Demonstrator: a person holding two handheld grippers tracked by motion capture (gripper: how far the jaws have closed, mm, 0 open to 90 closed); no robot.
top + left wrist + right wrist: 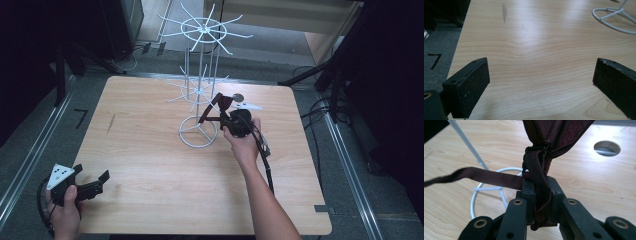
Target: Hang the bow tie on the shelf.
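- Pinching a dark maroon strap (541,182), the right gripper (234,120) has its black jaws closed tight on the folded woven fabric, just beside the rack (200,90).
- The strap is flat and matte; it gathers at a small black buckle (534,152) above the jaws, and one loose band trails off sideways over the rack's base ring (477,195).
- The rack is thin white wire: a round base, a slim upright pole, and two tiers of spokes that radiate outward.
- The left gripper (87,187) rests at the table's (536,50) near left corner, its padded rectangular jaws wide apart and holding nothing.
- The table is pale wood-grain laminate with rounded corners.
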